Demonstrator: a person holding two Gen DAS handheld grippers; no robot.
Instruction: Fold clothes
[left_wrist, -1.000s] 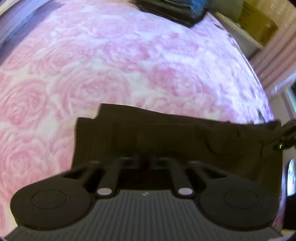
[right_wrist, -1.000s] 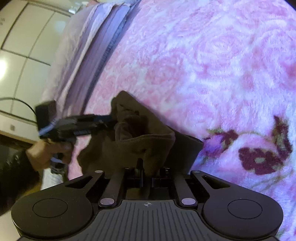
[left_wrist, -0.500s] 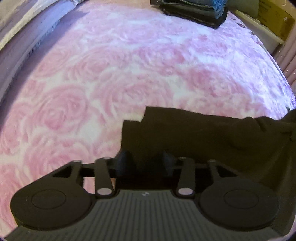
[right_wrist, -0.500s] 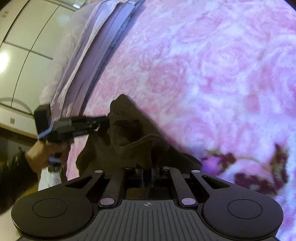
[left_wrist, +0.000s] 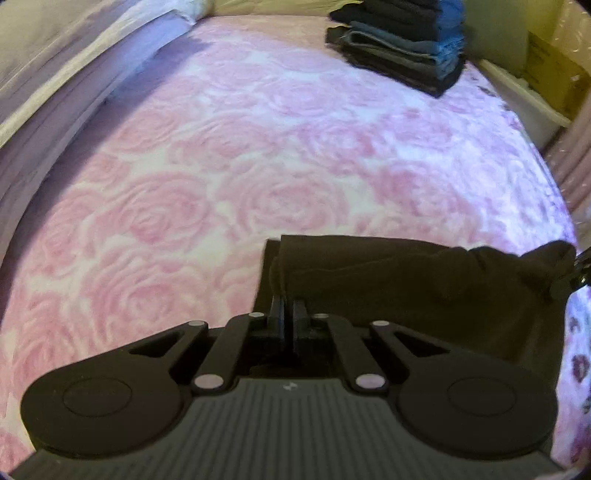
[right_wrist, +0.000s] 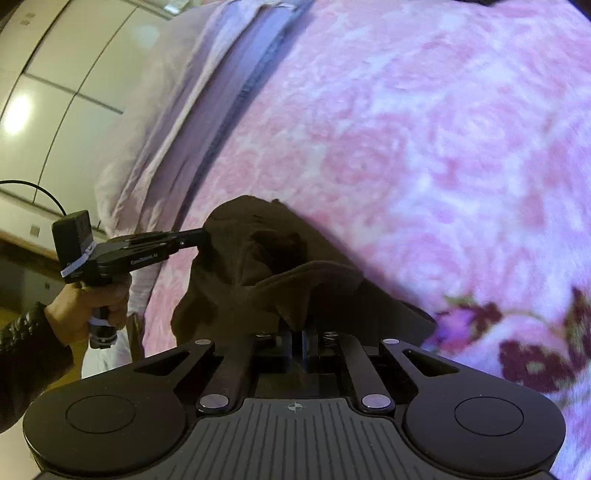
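My left gripper and right gripper each pinch the brown garment, lifted, unfolded, near the bed's edge; folded stack waits at the far corner.

garment: on the blanket, spanning between the two grippers
left gripper: at the garment's left end, clamped on its edge
right gripper: at the garment's right end, pinched on a raised fold
stack: on the blanket's far side, well beyond the garment
box: right of the stack, off the blanket
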